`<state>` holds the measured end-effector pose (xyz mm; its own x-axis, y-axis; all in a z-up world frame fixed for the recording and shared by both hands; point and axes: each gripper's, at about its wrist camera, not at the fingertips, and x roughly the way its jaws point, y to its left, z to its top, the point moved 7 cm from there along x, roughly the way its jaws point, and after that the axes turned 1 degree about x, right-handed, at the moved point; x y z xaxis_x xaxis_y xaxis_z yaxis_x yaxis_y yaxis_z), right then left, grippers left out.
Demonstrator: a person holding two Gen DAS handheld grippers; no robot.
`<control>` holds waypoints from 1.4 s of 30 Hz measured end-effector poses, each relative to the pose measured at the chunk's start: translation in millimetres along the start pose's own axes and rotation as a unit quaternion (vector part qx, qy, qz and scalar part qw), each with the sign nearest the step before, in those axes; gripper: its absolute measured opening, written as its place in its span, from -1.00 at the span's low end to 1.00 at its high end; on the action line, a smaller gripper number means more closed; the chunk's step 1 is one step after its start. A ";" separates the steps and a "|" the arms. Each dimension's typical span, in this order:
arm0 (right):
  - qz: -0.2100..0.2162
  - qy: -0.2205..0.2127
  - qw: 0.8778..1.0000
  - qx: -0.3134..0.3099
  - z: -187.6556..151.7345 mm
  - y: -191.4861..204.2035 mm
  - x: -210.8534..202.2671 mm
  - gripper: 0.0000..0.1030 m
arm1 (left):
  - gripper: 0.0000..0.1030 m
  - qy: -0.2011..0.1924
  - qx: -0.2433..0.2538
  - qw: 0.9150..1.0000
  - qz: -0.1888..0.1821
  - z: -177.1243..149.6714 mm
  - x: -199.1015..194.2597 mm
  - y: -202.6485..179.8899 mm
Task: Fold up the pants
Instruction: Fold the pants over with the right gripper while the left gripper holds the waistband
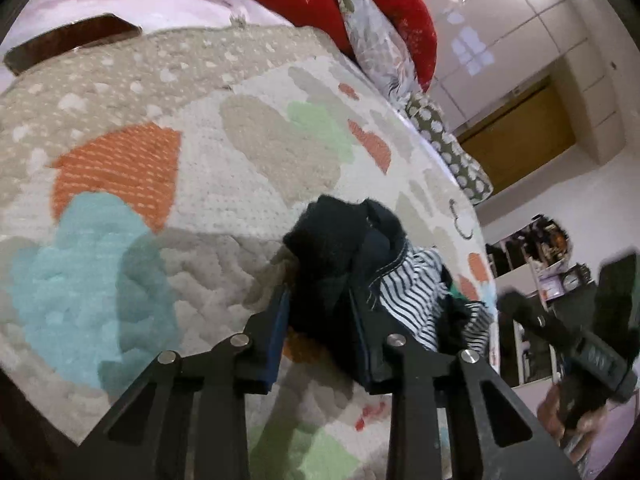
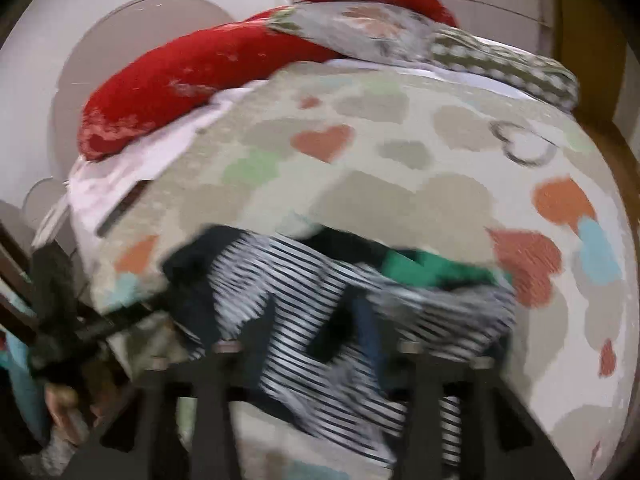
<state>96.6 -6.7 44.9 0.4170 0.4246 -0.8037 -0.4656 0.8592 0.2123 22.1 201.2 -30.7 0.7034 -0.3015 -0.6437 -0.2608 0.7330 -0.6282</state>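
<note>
Bunched dark pants (image 1: 340, 256) sit clamped in the left tool (image 1: 320, 320); the blurred right tool's (image 2: 316, 344) grip is unreadable, so cloth may slip onto the bed (image 1: 240, 128).

Dark navy pants (image 1: 340, 248) with black-and-white striped lining lie on a cream bedspread (image 1: 248, 128) with orange, green, blue hearts

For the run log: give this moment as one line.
left gripper: shut on dark pants | right gripper: blurred, over striped garment | bedspread: beneath
</note>
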 end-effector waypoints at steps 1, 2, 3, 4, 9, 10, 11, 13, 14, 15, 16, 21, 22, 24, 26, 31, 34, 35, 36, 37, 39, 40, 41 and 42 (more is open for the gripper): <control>0.009 0.005 1.000 -0.007 7.2 14.1 5.4 0.24 | -0.44 -0.012 0.002 1.000 0.005 2.0 -10.3 2.9; 0.014 0.014 1.000 -0.014 11.9 26.4 11.5 0.24 | -0.44 -0.019 0.004 1.000 0.009 3.9 -15.3 4.2; 0.018 0.028 0.999 -0.023 16.9 39.7 20.2 0.25 | -0.42 -0.027 0.004 1.000 0.013 5.5 -21.9 7.3; 0.022 0.046 0.998 -0.033 21.3 55.3 32.7 0.26 | -0.32 -0.035 0.001 0.999 0.014 6.4 -29.7 11.5; -0.008 0.139 0.987 -0.077 26.8 104.8 98.1 0.31 | -0.12 -0.050 -0.011 0.998 0.027 1.6 -46.3 32.1; -0.019 0.168 0.982 -0.086 24.2 112.2 112.8 0.35 | -0.10 -0.047 -0.014 0.998 0.028 -0.7 -46.2 35.9; -0.024 0.197 0.976 -0.091 20.8 117.2 125.8 0.40 | -0.09 -0.044 -0.016 0.999 0.027 -3.6 -46.1 38.7; -0.041 0.236 0.967 -0.087 17.9 123.9 146.4 0.55 | -0.02 -0.038 -0.017 0.999 0.020 -8.4 -44.1 40.3; -0.054 0.250 0.963 -0.086 17.5 126.4 154.2 0.60 | 0.01 -0.037 -0.015 0.999 0.018 -10.1 -43.3 39.1; -0.064 0.258 0.960 -0.088 17.1 127.6 158.5 0.61 | 0.06 -0.037 -0.011 0.999 0.015 -11.5 -42.6 37.0; -0.080 0.267 0.956 -0.093 15.6 128.0 162.9 0.61 | 0.14 -0.038 -0.007 0.999 0.012 -12.7 -41.0 33.6; -0.142 0.249 0.946 -0.153 9.5 128.9 156.1 -0.23 | 0.00 -0.035 0.015 0.999 0.009 -18.7 -34.8 18.6; -0.142 0.242 0.948 -0.151 10.2 126.6 151.6 -0.30 | -0.44 -0.029 0.023 0.999 0.006 -20.9 -32.3 13.8; -0.124 0.225 0.957 -0.133 14.0 121.4 137.2 -0.45 | -0.84 -0.013 0.037 0.999 0.003 -24.9 -27.7 6.6; -0.100 0.195 0.968 -0.120 20.4 115.8 114.6 -0.45 | -0.85 -0.011 0.045 0.999 0.005 -28.3 -27.9 -1.1; -0.027 0.136 0.989 -0.059 28.1 88.5 57.1 -0.45 | -0.84 -0.009 0.065 0.998 0.003 -34.7 -32.6 -22.0; 0.009 0.098 0.995 -0.013 31.6 56.8 24.7 -0.45 | -0.66 0.001 0.077 0.997 0.000 -39.3 -29.9 -37.0; 0.018 0.084 0.996 0.003 32.5 43.5 15.5 -0.45 | -0.60 0.003 0.081 0.997 0.000 -40.2 -27.8 -42.0; 0.024 0.073 0.997 0.016 30.8 33.5 7.9 -0.45 | -0.55 0.007 0.085 0.996 0.002 -42.3 -24.9 -47.3; 0.030 0.060 0.997 0.035 27.0 19.8 -2.1 -0.45 | -0.54 0.012 0.089 0.996 0.002 -43.9 -22.5 -52.2; 0.038 0.046 0.996 0.071 20.1 -11.1 -9.7 -0.44 | -0.53 0.023 0.098 0.995 0.002 -47.6 -17.5 -61.2; 0.041 0.040 0.994 0.091 13.6 -26.8 -13.7 -0.43 | -0.52 0.028 0.105 0.994 0.005 -49.4 -13.5 -67.1; 0.044 0.033 0.992 0.111 5.3 -43.1 -16.5 -0.36 | -0.50 0.032 0.111 0.993 0.007 -50.2 -10.4 -71.6; 0.044 0.030 0.991 0.123 -0.6 -53.8 -15.6 -0.32 | -0.46 0.035 0.118 0.992 0.011 -50.6 -6.6 -76.4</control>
<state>114.7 -59.7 45.7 0.3319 0.4901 -0.8060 -0.2907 0.8660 0.4069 3.9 116.3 -0.6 0.6498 -0.3199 -0.6895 -0.1076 0.8593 -0.5000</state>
